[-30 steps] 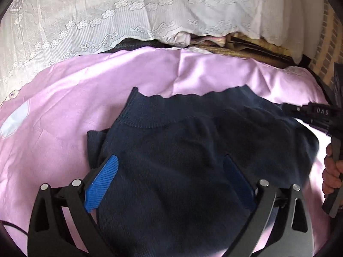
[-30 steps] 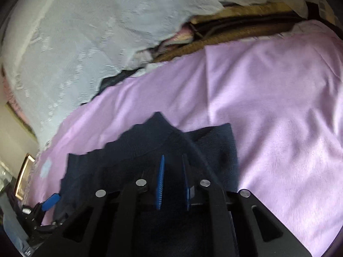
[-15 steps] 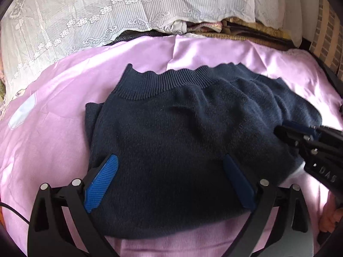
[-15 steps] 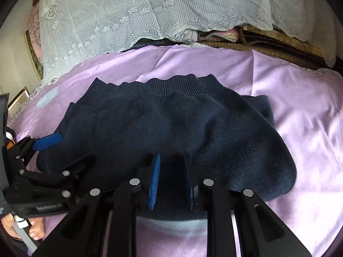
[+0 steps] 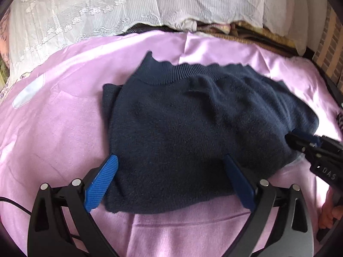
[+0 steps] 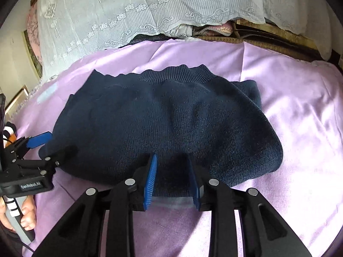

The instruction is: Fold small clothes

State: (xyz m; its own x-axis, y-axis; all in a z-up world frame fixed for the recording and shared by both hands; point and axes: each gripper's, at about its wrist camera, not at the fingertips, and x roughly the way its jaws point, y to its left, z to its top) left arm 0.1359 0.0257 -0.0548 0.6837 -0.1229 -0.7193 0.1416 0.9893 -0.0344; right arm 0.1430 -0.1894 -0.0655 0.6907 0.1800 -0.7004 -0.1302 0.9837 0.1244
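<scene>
A dark navy knitted garment (image 5: 193,128) lies folded on a lilac sheet (image 5: 53,117), its ribbed band at the far edge. It also shows in the right wrist view (image 6: 171,124). My left gripper (image 5: 169,160) is open wide over the garment's near edge, holding nothing; it also shows in the right wrist view (image 6: 49,143). My right gripper (image 6: 171,160) is part open at the garment's near edge, with the knit lying loose between the blue pads. In the left wrist view it (image 5: 300,139) touches the garment's right edge.
A white lace cloth (image 5: 107,10) covers the back, also in the right wrist view (image 6: 128,10). Brown and pink bedding (image 6: 246,34) lies behind the sheet. A pale patch (image 5: 27,94) marks the sheet at left. A brick wall (image 5: 330,49) stands at right.
The folded garment has been laid down flat on the sheet. My right gripper has opened from nearly shut and let go of the knit. Both grippers have pulled back toward the near edge.
</scene>
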